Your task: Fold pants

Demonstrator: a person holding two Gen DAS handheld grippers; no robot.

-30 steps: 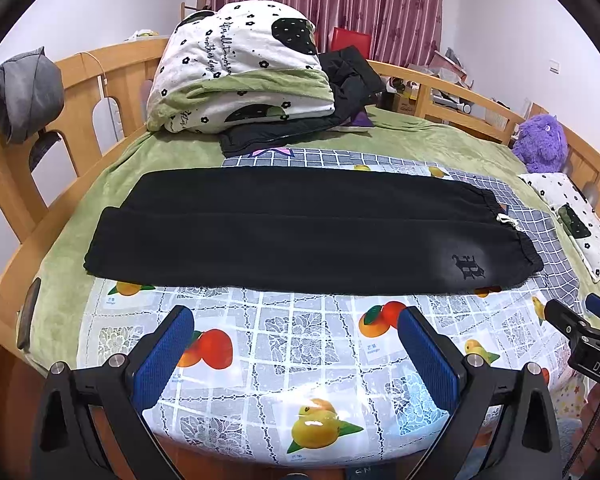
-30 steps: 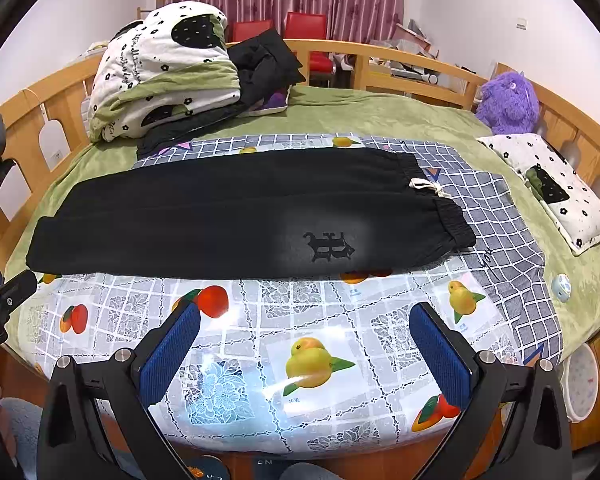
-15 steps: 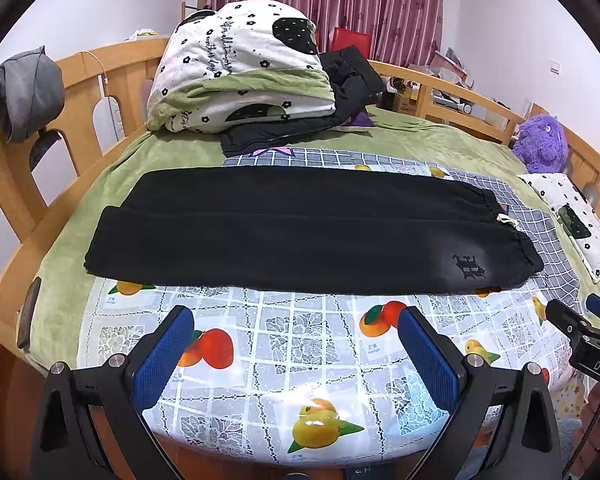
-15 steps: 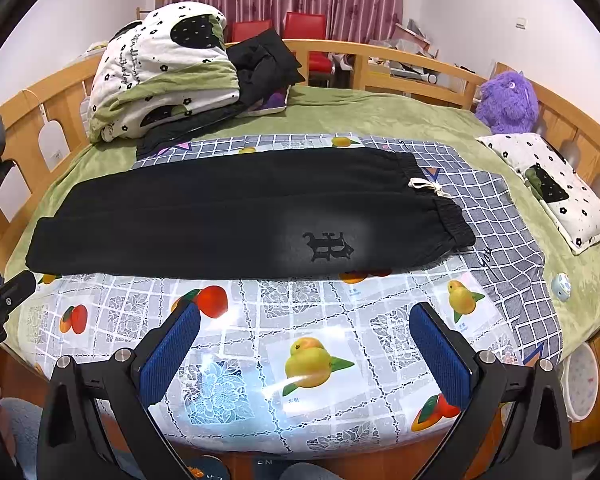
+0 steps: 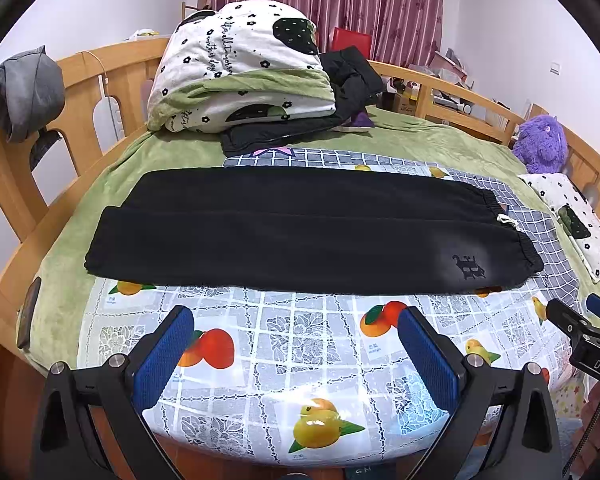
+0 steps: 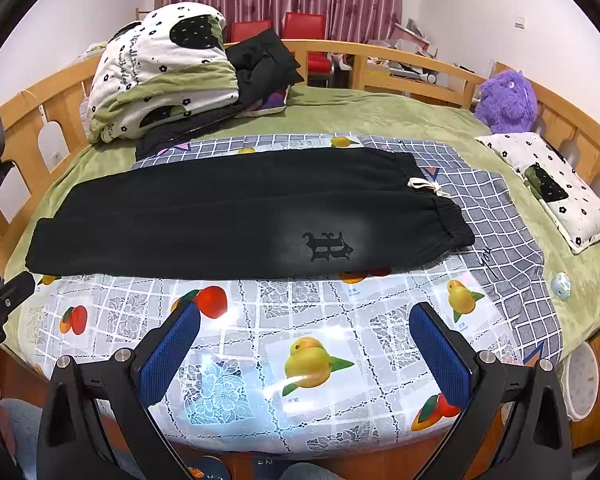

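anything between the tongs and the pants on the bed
Nothing visible. Both the left tongs and right tongs are open, with only bare fruit-print cloth between them and the black pants.

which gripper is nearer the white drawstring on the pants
Right. The right gripper hangs off the waistband half near the drawstring; the left gripper sits toward the cuffs.

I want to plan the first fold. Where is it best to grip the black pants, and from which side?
Probably grip the black pants at the two ends of the near long edge: right tongs at the elastic waistband, left tongs at the cuffs. Come low from the near bed edge; the pants lie flat, lengthwise across, both tongs open.
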